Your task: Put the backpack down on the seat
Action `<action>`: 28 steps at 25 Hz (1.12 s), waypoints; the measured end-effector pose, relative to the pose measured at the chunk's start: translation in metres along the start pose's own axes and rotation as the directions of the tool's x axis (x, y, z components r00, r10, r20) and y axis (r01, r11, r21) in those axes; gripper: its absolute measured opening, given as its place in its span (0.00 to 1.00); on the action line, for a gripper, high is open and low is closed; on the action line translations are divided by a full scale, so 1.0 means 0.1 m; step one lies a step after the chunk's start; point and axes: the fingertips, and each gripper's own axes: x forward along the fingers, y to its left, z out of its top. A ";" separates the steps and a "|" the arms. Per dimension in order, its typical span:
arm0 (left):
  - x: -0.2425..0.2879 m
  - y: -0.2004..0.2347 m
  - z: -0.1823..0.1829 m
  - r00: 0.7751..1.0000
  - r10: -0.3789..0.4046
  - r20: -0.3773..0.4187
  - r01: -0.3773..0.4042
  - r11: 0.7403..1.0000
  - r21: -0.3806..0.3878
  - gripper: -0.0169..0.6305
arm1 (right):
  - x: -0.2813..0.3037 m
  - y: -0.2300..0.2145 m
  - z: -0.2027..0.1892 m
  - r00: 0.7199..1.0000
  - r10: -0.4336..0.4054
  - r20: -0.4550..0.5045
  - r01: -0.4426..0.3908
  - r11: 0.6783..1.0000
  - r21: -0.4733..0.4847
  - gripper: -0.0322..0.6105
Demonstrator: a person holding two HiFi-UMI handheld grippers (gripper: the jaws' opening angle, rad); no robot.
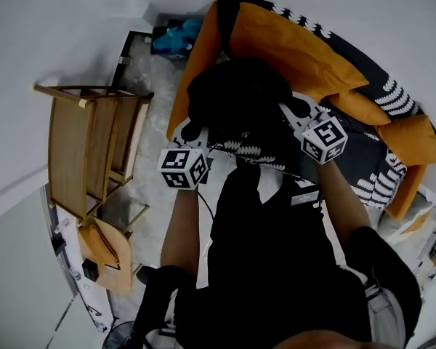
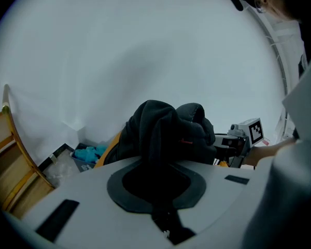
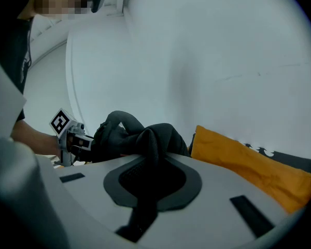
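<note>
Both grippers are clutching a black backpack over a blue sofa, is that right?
No: the sofa is orange, not blue, as the head view shows. The left gripper and right gripper do clutch the black backpack over it.

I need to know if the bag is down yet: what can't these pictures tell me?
Underside of the backpack, and any contact with the sofa: head view, the backpack's own bulk covers it.
Jaw tips of the left gripper and right gripper: both gripper views, buried in backpack fabric.
Blue item in the corner: head view, too small to name.
</note>
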 end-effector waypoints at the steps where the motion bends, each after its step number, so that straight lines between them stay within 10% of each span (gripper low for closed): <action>1: 0.06 0.04 -0.03 1.000 -0.007 -0.013 0.008 1.000 0.003 0.09 | 0.06 -0.06 -0.04 1.000 -0.011 -0.004 0.011 1.000 0.017 0.12; 28: 1.63 0.95 0.17 0.993 0.046 -0.106 -0.049 0.999 -0.023 0.09 | 1.47 -1.54 -0.34 0.950 -0.253 -0.181 0.271 0.959 0.080 0.12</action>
